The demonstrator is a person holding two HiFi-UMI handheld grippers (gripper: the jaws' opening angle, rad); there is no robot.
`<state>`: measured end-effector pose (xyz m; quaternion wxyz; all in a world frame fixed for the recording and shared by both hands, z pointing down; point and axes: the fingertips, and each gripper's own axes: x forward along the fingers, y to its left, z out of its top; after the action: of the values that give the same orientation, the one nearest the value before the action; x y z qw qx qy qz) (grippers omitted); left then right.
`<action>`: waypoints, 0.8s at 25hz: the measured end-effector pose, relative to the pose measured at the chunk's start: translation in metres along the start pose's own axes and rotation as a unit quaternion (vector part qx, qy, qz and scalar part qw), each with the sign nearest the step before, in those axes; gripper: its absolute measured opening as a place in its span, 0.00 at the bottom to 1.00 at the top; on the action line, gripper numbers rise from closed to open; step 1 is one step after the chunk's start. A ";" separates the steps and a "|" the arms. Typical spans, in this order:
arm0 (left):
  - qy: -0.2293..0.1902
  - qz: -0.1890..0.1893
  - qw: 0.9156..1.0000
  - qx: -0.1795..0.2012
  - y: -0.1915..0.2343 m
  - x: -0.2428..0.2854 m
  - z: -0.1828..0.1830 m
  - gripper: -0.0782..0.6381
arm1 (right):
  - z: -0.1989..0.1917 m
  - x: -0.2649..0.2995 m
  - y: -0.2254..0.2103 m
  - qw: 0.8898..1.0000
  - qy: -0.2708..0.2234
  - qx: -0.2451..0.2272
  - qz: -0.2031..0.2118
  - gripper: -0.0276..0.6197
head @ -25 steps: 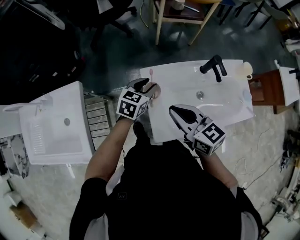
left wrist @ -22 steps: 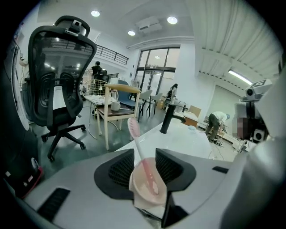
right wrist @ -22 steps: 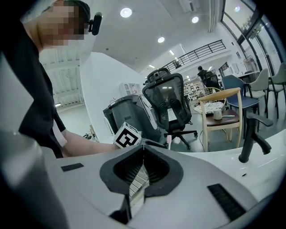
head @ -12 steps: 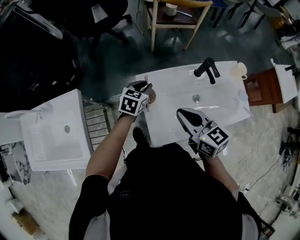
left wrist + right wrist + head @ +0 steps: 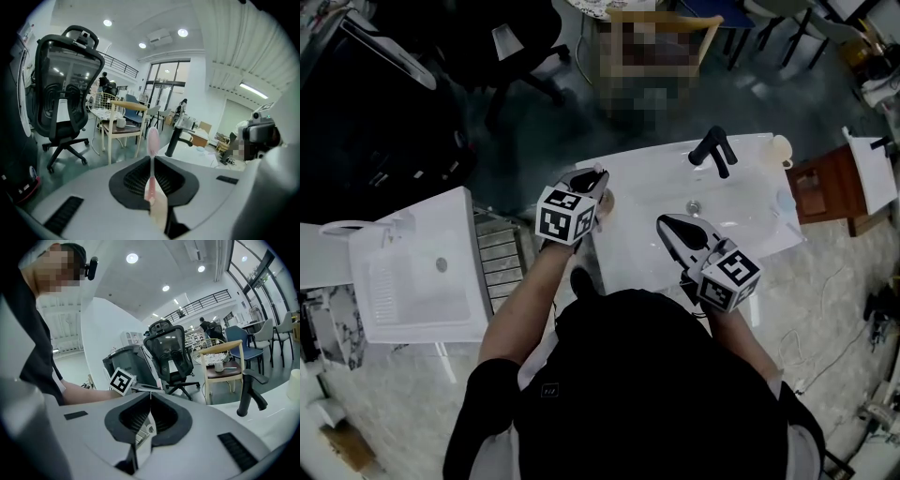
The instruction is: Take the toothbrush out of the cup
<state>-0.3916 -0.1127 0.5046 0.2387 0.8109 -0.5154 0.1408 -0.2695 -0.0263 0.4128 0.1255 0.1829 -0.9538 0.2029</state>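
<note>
Toothbrush (image 5: 153,140): pink, standing upright, pinched between the jaws of my left tool (image 5: 152,161). Its head pokes up above them, and it sits left of the faucet (image 5: 713,150) in the head view.
Left tool: jaws have just been closing and are now clamped on the toothbrush handle.
Cup (image 5: 606,200): pale one just under the left tool, also left of the faucet, at the end of the white tabletop (image 5: 637,248). I can't tell if the toothbrush's bottom end is clear of it.
Right tool (image 5: 673,228): jaws pressed together with nothing in them, hanging over the tabletop on my side of the faucet.
Faucet: black, at the far edge.
</note>
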 end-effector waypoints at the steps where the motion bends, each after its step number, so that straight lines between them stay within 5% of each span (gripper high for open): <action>1: -0.012 -0.003 1.000 0.000 -0.005 -0.005 0.007 0.16 | 0.000 0.000 -0.001 1.000 0.002 -0.005 0.001 0.09; 12: -0.104 0.043 0.993 0.028 -0.049 -0.071 0.076 0.16 | 0.030 -0.003 -0.020 0.996 -0.005 -0.060 0.069 0.09; 20: -0.122 0.099 0.987 0.029 -0.085 -0.116 0.060 0.16 | 0.012 -0.012 -0.043 0.992 0.031 -0.054 0.112 0.09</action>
<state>-0.3660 -0.0255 0.3782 0.1355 0.7734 -0.6143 0.0787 -0.2441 -0.0643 0.4130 0.1407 0.0611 -0.9735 0.1698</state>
